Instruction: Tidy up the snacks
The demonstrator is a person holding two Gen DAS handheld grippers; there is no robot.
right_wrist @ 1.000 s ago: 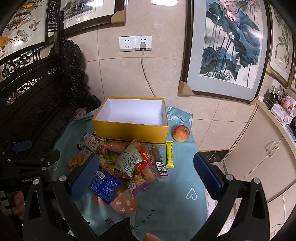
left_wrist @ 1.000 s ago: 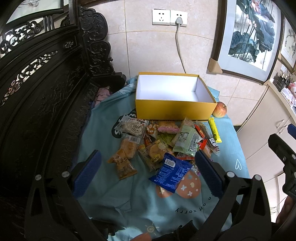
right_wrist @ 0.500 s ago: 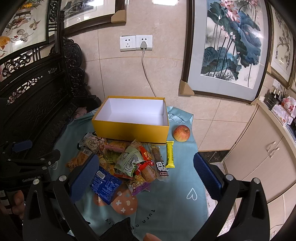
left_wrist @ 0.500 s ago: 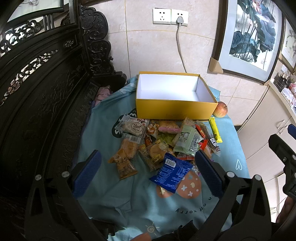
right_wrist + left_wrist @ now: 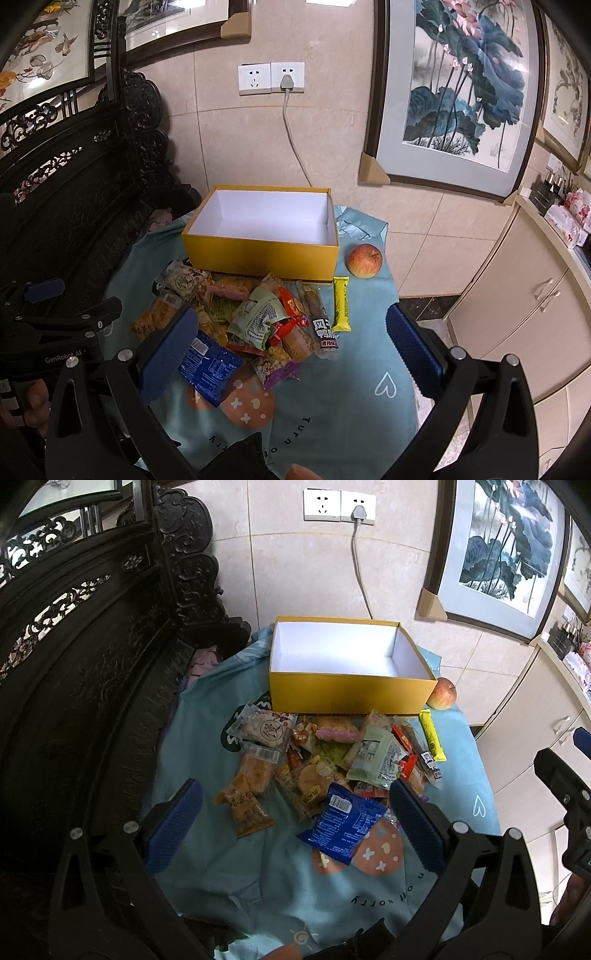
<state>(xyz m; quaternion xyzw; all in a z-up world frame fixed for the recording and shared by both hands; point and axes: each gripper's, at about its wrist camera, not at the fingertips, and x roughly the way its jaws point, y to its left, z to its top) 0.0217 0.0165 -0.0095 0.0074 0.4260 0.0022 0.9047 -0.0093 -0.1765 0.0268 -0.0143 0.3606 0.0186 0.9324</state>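
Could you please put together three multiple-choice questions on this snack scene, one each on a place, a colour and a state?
1. Where is the apple?
A. inside the box
B. on the cloth beside the box's right end
C. on the snack pile

2. What colour is the box outside?
A. yellow
B. red
C. white

3. How is the left gripper?
A. shut on a packet
B. open, holding nothing
C. inside the box

Answers: B, the apple sits on the cloth by the box corner; A, its outer walls are yellow; B, its fingers stand wide apart above the snacks.
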